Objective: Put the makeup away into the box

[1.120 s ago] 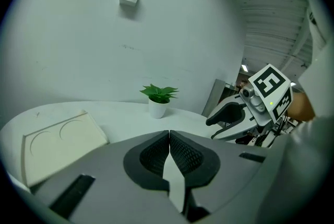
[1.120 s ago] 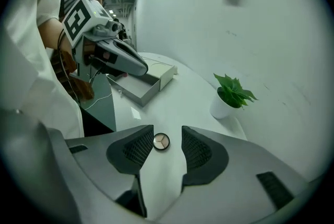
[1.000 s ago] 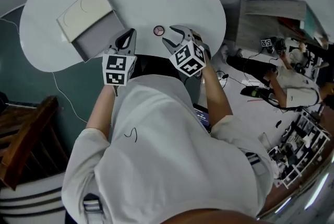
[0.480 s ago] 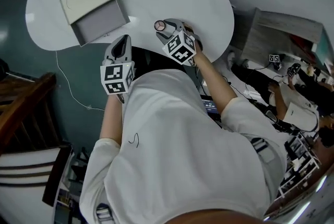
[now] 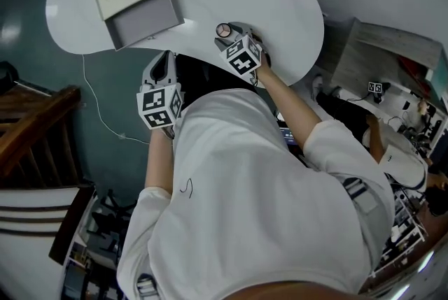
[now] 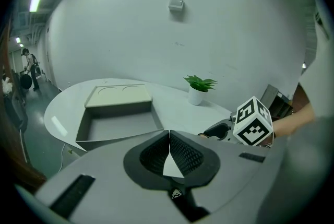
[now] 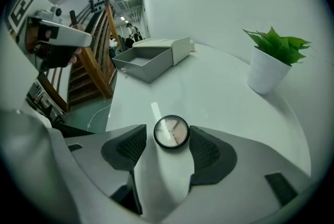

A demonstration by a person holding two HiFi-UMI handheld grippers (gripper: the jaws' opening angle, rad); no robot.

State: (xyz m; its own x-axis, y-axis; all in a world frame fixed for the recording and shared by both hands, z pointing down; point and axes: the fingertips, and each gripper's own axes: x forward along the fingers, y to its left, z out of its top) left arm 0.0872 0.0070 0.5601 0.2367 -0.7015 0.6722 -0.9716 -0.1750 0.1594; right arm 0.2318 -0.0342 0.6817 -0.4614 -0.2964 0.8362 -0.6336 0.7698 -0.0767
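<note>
Now, with the jaws of the right gripper [image 7: 167,140] just opened wide either side of the round compact [image 7: 171,131] flat on the table [image 7: 209,97], settle lower, close evenly on its rim, then carry to the open box [image 7: 143,63] far ahead-left, keeping the shut, empty left gripper [image 6: 168,139] clear.

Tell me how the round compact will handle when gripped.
The compact looks small, flat and rigid: probably light, unbending. Its smooth round rim may slip between the right fingers, which have just been opening and flank it without clamping. Lying flat on the table, it should slide, not roll.
</note>
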